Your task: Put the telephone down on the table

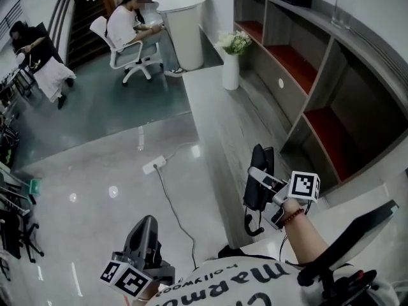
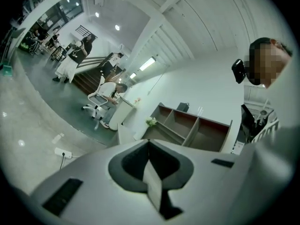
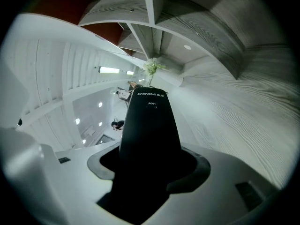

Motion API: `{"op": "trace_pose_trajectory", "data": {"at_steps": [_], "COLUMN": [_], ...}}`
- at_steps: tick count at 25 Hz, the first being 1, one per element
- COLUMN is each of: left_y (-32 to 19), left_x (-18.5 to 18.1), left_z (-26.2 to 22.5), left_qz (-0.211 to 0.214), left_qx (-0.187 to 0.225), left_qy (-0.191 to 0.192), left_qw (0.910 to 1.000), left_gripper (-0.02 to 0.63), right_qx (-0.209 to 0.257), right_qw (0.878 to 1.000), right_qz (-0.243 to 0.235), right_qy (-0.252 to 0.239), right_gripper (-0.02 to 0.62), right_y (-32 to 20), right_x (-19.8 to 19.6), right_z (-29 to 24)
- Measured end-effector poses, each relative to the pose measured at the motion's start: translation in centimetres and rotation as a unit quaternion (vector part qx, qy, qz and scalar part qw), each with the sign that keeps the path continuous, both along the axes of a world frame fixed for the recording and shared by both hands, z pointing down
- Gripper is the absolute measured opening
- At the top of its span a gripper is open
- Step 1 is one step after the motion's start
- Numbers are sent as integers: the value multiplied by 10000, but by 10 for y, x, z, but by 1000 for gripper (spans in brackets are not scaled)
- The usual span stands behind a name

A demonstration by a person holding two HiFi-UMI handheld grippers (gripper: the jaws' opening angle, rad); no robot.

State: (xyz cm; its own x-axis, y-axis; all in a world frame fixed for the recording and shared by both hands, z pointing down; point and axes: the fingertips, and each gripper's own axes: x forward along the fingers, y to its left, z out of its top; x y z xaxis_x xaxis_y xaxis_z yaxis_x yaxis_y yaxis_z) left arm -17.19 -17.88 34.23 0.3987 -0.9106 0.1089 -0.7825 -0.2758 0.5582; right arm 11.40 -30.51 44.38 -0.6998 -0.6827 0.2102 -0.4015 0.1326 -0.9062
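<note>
A black telephone handset (image 1: pixel 260 168) is held above the near end of the long grey wood-grain table (image 1: pixel 220 107), with my right gripper (image 1: pixel 257 185) shut on it. In the right gripper view the handset (image 3: pixel 150 125) sticks out upright from between the jaws, over the table top (image 3: pixel 248 111). A black cord (image 1: pixel 252 225) hangs below the handset. My left gripper (image 1: pixel 145 233) hangs low at the left over the shiny floor, away from the table. In the left gripper view its jaws (image 2: pixel 149 146) meet with nothing between them.
A white vase of flowers (image 1: pixel 230 62) stands at the table's far end. An open shelf unit (image 1: pixel 299 75) runs along the table's right side. A power strip (image 1: pixel 154 165) and its cable lie on the floor. A person sits on a white chair (image 1: pixel 131 27) far back. A black chair (image 1: pixel 357 238) stands at the lower right.
</note>
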Motion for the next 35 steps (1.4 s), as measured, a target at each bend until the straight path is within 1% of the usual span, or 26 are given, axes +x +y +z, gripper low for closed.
{"op": "trace_pose_trajectory", "data": {"at_steps": [4,9,14,17,22,25,35], "left_y": [5,15,23,28,33,33,31], "left_x": [-7,-16,-21,-21,-19,-18,-22], "left_z": [7,19,30,35,44,46,50], "left_qz": [-225,-475,-632,-690,-703,-686,-742], "left_qx": [-112,-293,-475,-583,-703,-735,-829], "left_qy": [-39,-58,-87,-74,-96,-124,-142], "left_qw": [9997,9984,9968,9959,9950,9949,9937], "left_gripper": [9,9,9,9,9,9,10], "right_qx": [-239,-282,-457,-545,-581,-631,-842], "right_qw": [9995,9990,9979,9971,9934,9913,9793], "right_qz": [-55,-189,-243,-305,-539,-584,-754], "right_qy": [196,277,379,445,828,994,1679], "right_gripper": [284,284,284,284,284,284,284], "right_y": [-9,-20,-22,-22,-22,-24,-29], "right_x": [0,-4,-4,-4,-2,-1,2], "right_z": [23,45,65,73,86,93,118]}}
